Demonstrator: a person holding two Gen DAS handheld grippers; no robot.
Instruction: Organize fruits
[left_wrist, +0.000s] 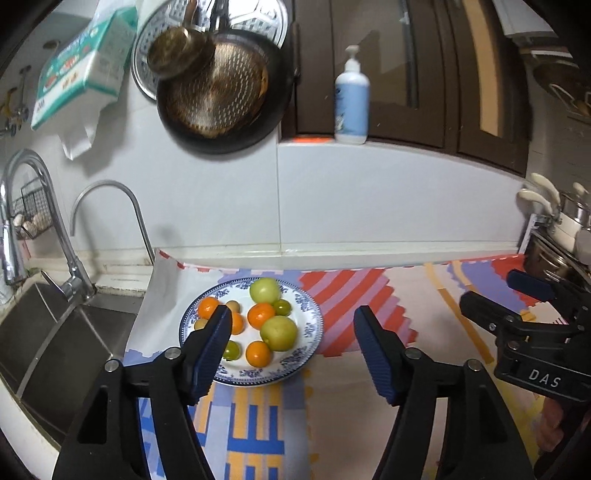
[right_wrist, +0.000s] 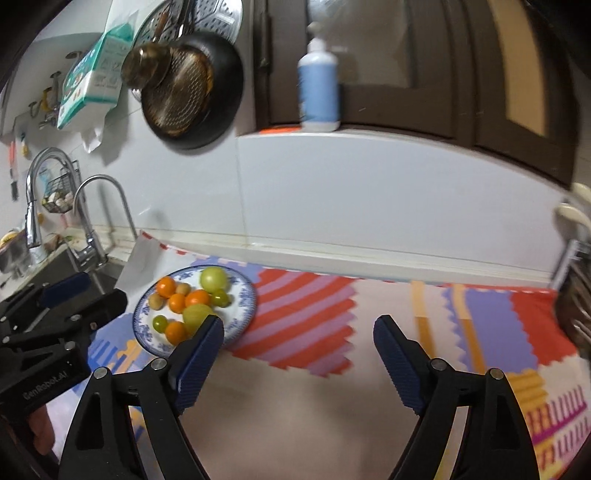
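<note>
Nine mixed fruits, orange mandarins and green tomato-like rounds, all heaped on the round blue-and-white patterned china plate (left_wrist: 312, 325), sitting on the colourful striped mat (left_wrist: 343, 295) over the worktop, close beside the steel sink (left_wrist: 55, 332). Left gripper (left_wrist: 291, 326) spread wide and holding nothing, plate straight ahead and just under its left finger, clearly the nearer of the two. Right gripper (right_wrist: 297, 338) likewise gaping and bare, plate off ahead-left, beyond its left finger, the longer reach, probably.

Right gripper (right_wrist: 298, 330): jaws spread wide, nothing between them.
Plate (right_wrist: 248, 295): fruit-laden, ahead of left jaw, on the bench (right_wrist: 295, 391).
</note>
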